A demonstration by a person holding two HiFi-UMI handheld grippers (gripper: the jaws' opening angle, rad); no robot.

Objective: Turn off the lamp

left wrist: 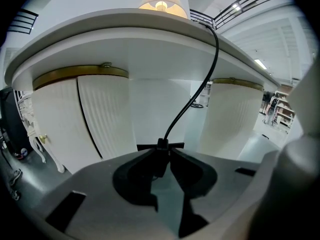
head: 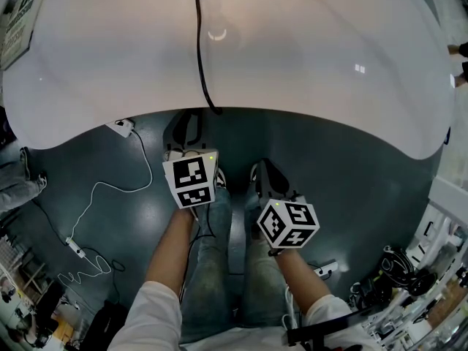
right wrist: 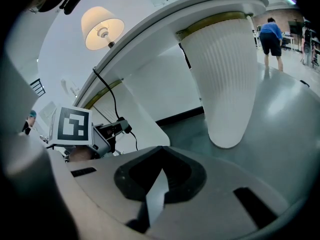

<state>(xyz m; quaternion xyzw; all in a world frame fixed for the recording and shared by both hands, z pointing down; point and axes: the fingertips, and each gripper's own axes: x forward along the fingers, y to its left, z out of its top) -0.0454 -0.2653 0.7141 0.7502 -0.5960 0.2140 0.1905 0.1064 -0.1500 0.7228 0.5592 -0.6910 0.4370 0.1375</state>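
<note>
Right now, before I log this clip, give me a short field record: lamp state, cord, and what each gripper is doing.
lamp: lit, standing on the white table
cord: black, hangs over the table's edge down to the left gripper
left gripper: jaws closed on the inline switch of the cord
right gripper: jaws together, nothing between them, beside the left one
task status: lamp not yet off

Lit cream-shaded lamp (left wrist: 161, 1) atop white table (left wrist: 100, 26), black cord (left wrist: 200, 91) dangling.
</note>
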